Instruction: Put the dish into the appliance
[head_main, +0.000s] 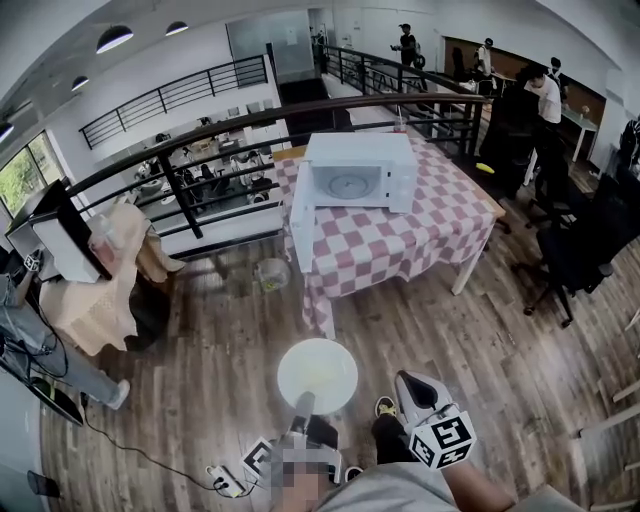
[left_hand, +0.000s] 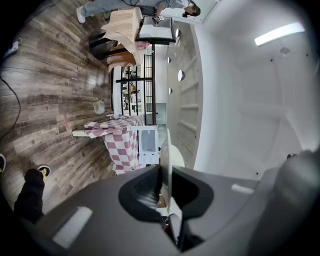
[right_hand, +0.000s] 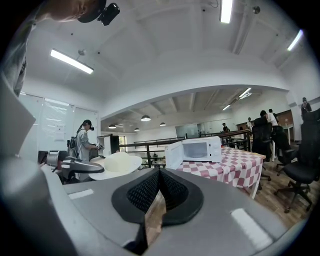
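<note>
We are in the carrying step. The white plate (head_main: 317, 375) is up in the air in front of us, well apart from the microwave (head_main: 360, 172), and it has not yet gone in. The left gripper (head_main: 303, 407) has its jaws clenched on the plate's near rim; in its own view the plate runs edge-on straight between the pads. The right gripper (head_main: 404, 379) hangs just beside the plate with its jaws pressed together on nothing.

The microwave stands on the table with the checked cloth (head_main: 400, 245), cavity facing us, turntable bare. Its door (head_main: 302, 215) is swung wide to the left and juts out past the table's corner.

As we judge it, the next move calls for walking forward across the wooden floor (head_main: 200, 330), then levelling the plate and sliding it in low over the cavity's sill.

The floor between us and the table is open. A power strip (head_main: 225, 480) and its cable lie by our feet on the left, and something small sits on the floor near the door's side. Coming in from the right of the door looks safest.
</note>
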